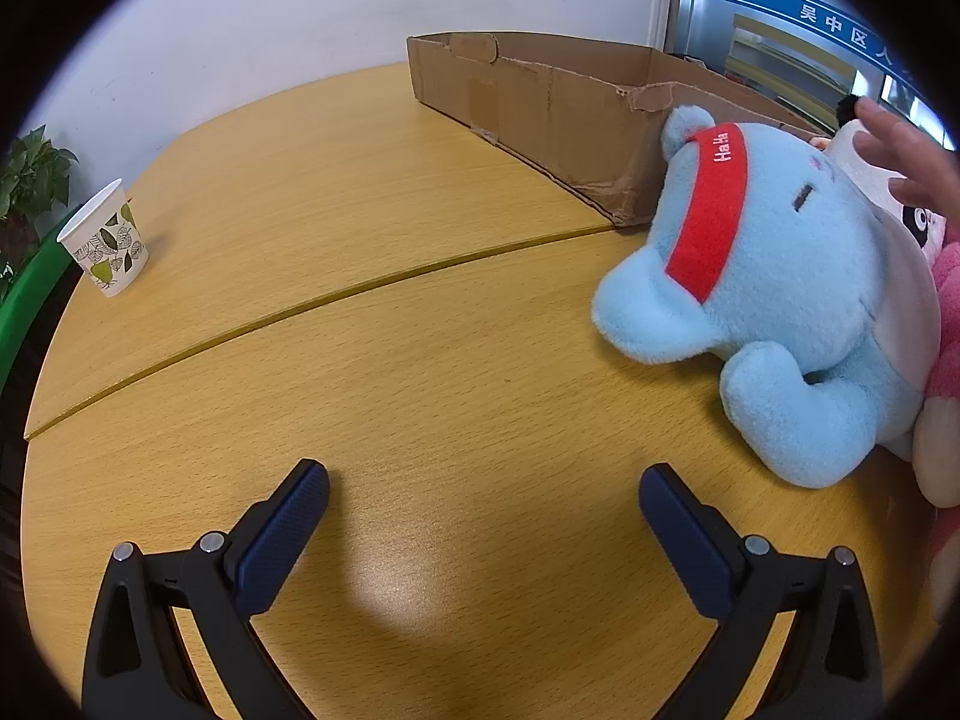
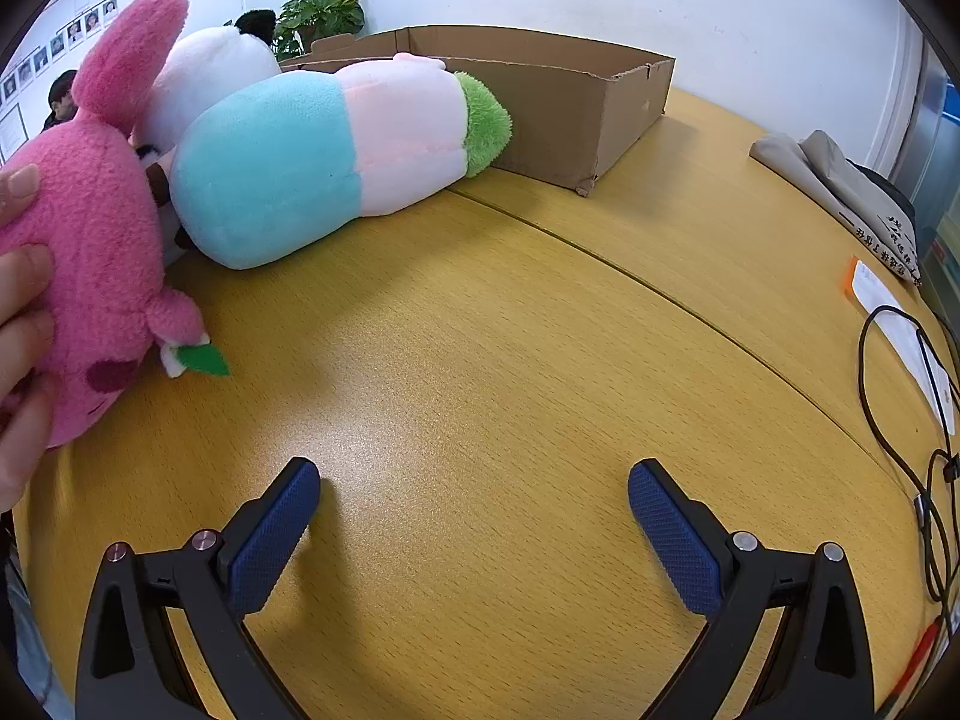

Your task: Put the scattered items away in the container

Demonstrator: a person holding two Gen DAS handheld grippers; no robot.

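A pile of soft toys lies on a wooden tabletop [image 2: 480, 360], pressed against the near wall of a shallow, open cardboard box [image 2: 558, 114] that sits toward the far edge. I count four toys. A light blue elephant [image 1: 780, 300] with a red headband reading "Ha Ha" lies on its side, its head touching the box's torn corner. A long pillow-like toy [image 2: 318, 162] banded in turquoise and pale pink, with a green tuft touching the box wall, rests beside it. A white toy with black ears [image 2: 210, 72] lies behind them, partly hidden. A bright pink toy [image 2: 96, 228] leans at the pile's near end, with a bare hand [image 2: 18, 330] resting against it.

One patterned paper cup [image 1: 105, 240] stands alone near the tabletop's left edge. A folded grey cloth [image 2: 840, 192], some papers [image 2: 900, 324] and a black cable [image 2: 888, 420] lie along the right edge.

Both the left tongs [image 1: 483, 495] and the right tongs [image 2: 474, 492] hover low over bare wood, spread wide and holding nothing.
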